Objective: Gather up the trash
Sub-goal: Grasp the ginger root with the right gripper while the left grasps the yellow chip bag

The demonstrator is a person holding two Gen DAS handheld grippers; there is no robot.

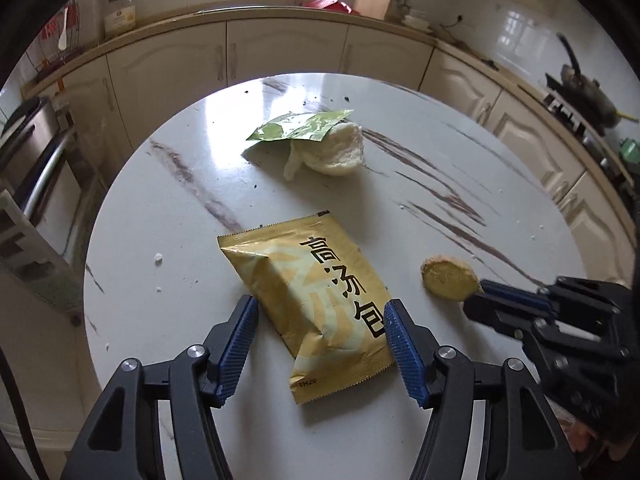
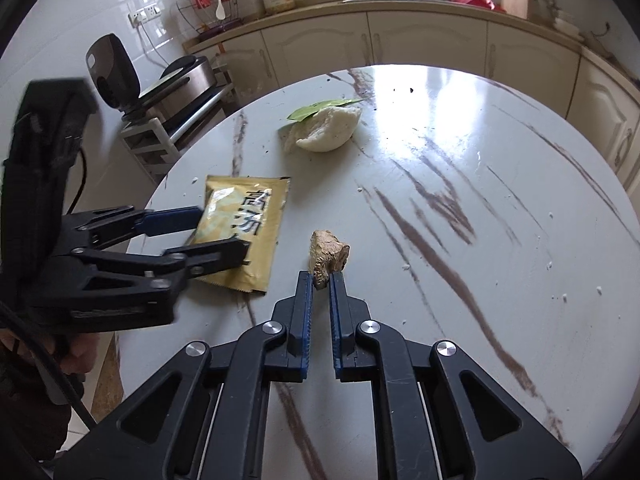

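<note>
So, quick rundown of your table:

Around: round white marble-look table (image 1: 400, 200) with dark streaks and crumbs; cream cabinets (image 1: 280, 56) curve behind it. A green wrapper (image 1: 298, 126) leans on a white bun-like lump (image 1: 336, 152) at the far side, well apart from both your tongs.

In the way: nothing sits between your tongs and their targets.

Yellow packet (image 1: 316, 304): crinkled gold sachet with black characters, lying flat at the near edge.

Left tongs (image 1: 320, 332): released, your blue pads either side of the packet, not squeezing it.

Ginger chunk (image 2: 328, 256): knobbly tan piece, cut face pale yellow, just right of the packet.

Right tongs (image 2: 321, 280): clenched on the ginger's near end.

Views: the right camera shows your hand (image 2: 76, 356) under the left tongs and a steel appliance (image 2: 180, 80) on a rack; the left camera shows the ginger's cut face.
</note>
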